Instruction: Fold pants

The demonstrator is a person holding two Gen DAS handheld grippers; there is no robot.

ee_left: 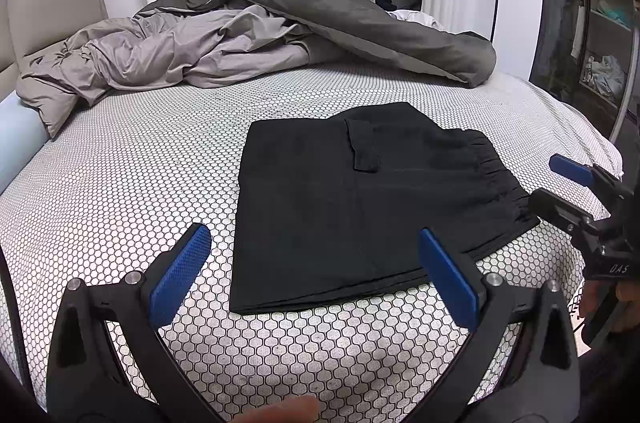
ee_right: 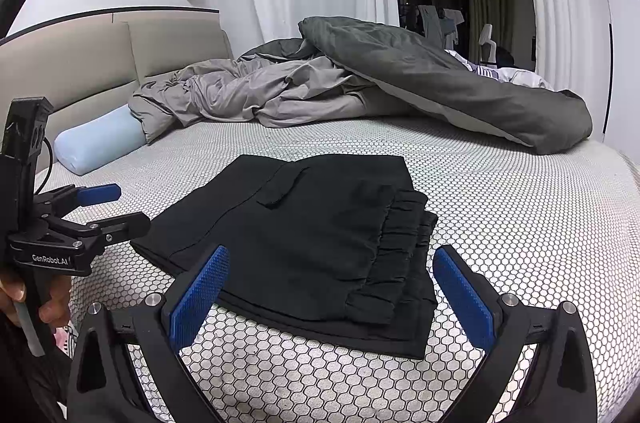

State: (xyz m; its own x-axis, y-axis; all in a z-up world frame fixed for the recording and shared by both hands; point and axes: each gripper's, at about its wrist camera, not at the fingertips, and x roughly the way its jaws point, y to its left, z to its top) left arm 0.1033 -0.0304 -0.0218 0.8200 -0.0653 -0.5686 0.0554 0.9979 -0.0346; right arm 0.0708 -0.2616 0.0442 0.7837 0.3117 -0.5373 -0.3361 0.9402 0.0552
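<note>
Both claws hover low over the near side of the bed (ee_left: 132, 159), pointing toward the headboard (ee_right: 80, 63). The left claw (ee_left: 316, 279) has its blue pads spread wide and grips nothing; its right pad sits over the near edge of the pants (ee_left: 352, 199), its left pad over bare sheet. The right claw (ee_right: 332, 295) is just as wide open and empty, with the gathered waistband end of the pants between its pads.

The pants lie folded into a flat black rectangle on the honeycomb-patterned sheet, near the bed's front edge. Bare sheet surrounds them on all sides. A rumpled grey duvet (ee_left: 248, 35) is heaped well behind, and a pale blue pillow (ee_right: 100, 143) lies by the headboard.
</note>
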